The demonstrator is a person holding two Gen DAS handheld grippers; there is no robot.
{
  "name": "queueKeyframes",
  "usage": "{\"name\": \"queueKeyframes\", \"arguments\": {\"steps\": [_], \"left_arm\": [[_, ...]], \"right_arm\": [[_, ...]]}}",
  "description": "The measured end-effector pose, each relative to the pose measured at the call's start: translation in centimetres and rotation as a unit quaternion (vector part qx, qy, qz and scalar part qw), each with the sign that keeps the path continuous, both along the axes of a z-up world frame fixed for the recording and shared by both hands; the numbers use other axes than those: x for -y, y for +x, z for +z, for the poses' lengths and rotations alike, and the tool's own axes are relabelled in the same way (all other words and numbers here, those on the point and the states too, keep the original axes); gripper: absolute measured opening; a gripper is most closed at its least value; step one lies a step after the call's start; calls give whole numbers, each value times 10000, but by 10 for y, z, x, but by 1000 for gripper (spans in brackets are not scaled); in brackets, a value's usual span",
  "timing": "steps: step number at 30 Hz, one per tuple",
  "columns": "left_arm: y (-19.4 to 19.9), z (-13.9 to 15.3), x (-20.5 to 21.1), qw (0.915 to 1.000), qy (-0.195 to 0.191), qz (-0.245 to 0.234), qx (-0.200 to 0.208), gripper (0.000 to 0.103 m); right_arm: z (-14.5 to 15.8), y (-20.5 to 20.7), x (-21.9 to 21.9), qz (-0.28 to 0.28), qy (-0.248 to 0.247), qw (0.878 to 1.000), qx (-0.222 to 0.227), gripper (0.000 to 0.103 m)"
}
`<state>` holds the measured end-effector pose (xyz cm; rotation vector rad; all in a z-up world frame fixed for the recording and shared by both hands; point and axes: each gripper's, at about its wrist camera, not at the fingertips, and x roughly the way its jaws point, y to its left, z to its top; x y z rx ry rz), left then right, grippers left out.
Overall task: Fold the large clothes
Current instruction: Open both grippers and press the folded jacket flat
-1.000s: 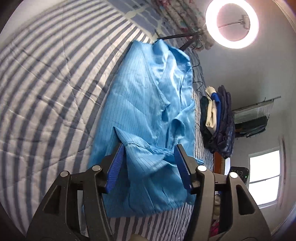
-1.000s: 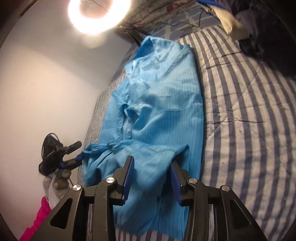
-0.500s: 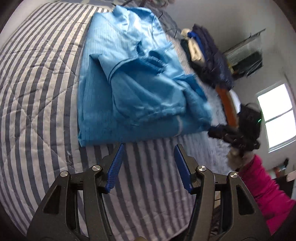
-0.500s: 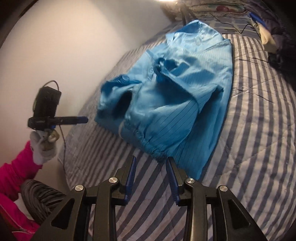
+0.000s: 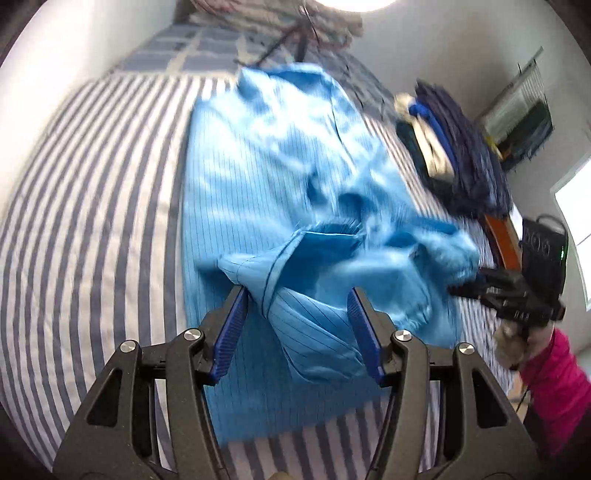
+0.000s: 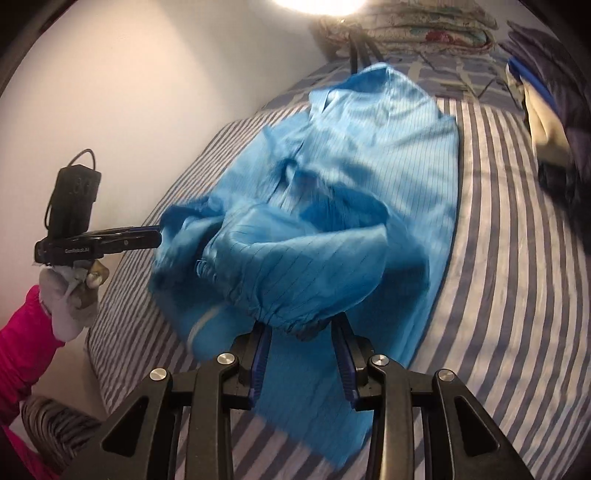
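Observation:
A shiny light-blue garment (image 5: pixel 258 166) lies on the striped bed cover (image 5: pixel 92 221), partly folded, with a sleeve laid across it. My left gripper (image 5: pixel 295 299) is open over its near edge, and a raised fold sits between the pads, against the left one. In the right wrist view the garment (image 6: pixel 369 166) bulges toward me. The elastic cuff hangs between the pads of my right gripper (image 6: pixel 301 332), which stands open. The left gripper (image 6: pixel 147 236) shows there side-on, its tips at the cloth's left corner. The right gripper (image 5: pixel 476 284) tips meet the cloth's right corner.
A pile of dark and cream clothes (image 5: pixel 461 155) sits on the bed's far right. A tripod (image 5: pixel 291 33) and floral pillows (image 6: pixel 406 29) stand at the head end. A white wall (image 6: pixel 129 92) borders the bed. A person's pink sleeve (image 6: pixel 22 332) and a bright window (image 5: pixel 576 229) are visible.
Half a second ago both grippers hung back over bare striped cover with nothing between their pads. Both have moved in onto the garment's near edge, and both views have rolled.

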<state>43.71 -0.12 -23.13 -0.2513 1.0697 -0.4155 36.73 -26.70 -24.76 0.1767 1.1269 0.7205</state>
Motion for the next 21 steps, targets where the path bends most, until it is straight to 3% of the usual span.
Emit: {"name": "queueKeyframes", "arguments": {"steps": [3, 6, 9, 14, 18, 21], "left_arm": [[5, 16, -4, 9994, -246, 64, 222, 57], [-4, 31, -3, 9986, -61, -61, 513, 57], [-10, 29, -7, 9988, -10, -161, 455, 57], [-2, 3, -4, 9992, 285, -157, 252, 57], [1, -26, -9, 9996, 278, 70, 31, 57], [-3, -49, -10, 9965, 802, 237, -2, 57]], "right_arm": [[-1, 24, -17, -196, -46, 9998, 76, 36], [-9, 48, -23, -468, -235, 9986, 116, 36], [-9, 59, -19, -695, -131, 9974, 121, 36], [-3, 42, -8, -723, -31, 9970, 271, 36], [-6, 15, -2, -596, -48, 9980, 202, 36], [-9, -8, -1, -497, -93, 9986, 182, 36]]}}
